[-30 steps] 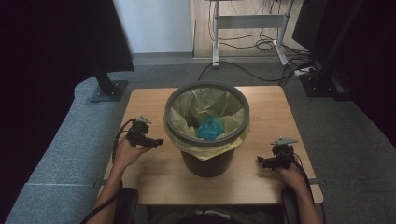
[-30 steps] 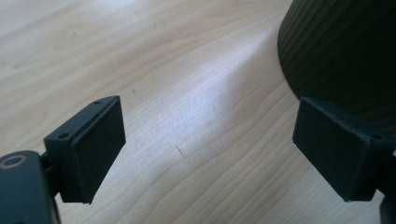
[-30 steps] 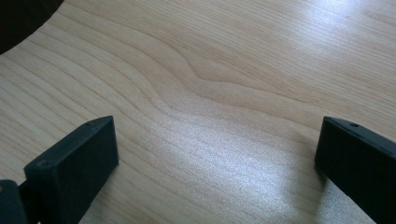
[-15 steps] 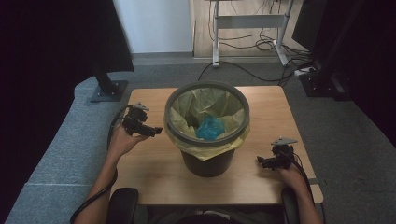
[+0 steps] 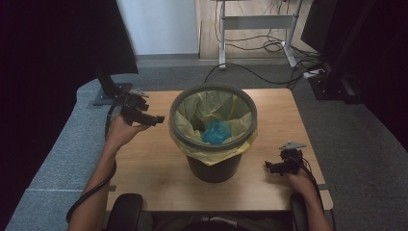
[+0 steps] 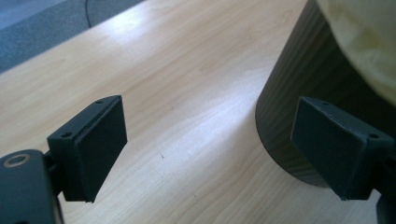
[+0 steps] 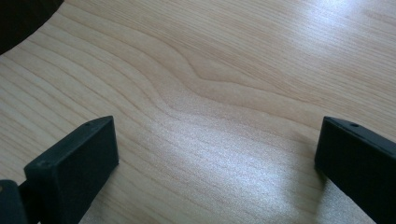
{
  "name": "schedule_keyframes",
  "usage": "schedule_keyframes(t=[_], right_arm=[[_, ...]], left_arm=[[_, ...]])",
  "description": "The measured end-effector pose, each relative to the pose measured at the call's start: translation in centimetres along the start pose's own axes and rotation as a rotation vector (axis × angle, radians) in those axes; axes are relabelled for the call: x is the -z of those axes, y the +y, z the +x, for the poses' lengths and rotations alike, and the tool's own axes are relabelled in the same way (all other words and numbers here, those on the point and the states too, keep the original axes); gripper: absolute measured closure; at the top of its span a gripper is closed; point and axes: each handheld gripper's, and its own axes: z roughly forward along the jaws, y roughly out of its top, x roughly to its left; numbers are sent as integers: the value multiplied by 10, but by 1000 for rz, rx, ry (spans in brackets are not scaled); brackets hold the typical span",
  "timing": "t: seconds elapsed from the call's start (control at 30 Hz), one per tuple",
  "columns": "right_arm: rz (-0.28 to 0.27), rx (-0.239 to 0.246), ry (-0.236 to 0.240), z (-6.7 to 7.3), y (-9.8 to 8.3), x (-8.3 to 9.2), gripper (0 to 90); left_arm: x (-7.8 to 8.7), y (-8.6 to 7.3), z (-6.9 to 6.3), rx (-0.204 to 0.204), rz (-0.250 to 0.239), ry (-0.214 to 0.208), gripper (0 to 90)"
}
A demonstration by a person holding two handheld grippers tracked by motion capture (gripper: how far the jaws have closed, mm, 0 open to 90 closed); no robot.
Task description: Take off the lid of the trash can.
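With blue trash (image 5: pixel 216 132) already in the bin (image 5: pixel 214 118), I hold my left gripper (image 5: pixel 156 118) at its nine o'clock and right gripper (image 5: pixel 267 165) at four, both open and empty.

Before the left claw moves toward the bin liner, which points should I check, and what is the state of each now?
1. Left claw open, nothing between its jaws: ok.
2. Right claw open, holding nothing, low over the table: ok.
3. Bin upright, mid-table: ok.
4. Yellow liner folded over the rim all round: ok on the near side; far side cannot tell.
5. Blue item lies inside the liner: ok.
6. Left claw beside the bin, apart from its rim: ok.
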Motion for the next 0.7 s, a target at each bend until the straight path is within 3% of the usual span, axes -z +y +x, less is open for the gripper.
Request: schedule_keyframes(t=[0.3,0.7], right_arm=[[0,0,0,0,0,0,0],[0,-1,1,0,0,0,0]], left_arm=[[21,31,3,-3,-39,4,127],[39,77,-11,-45,-45,-24,148]])
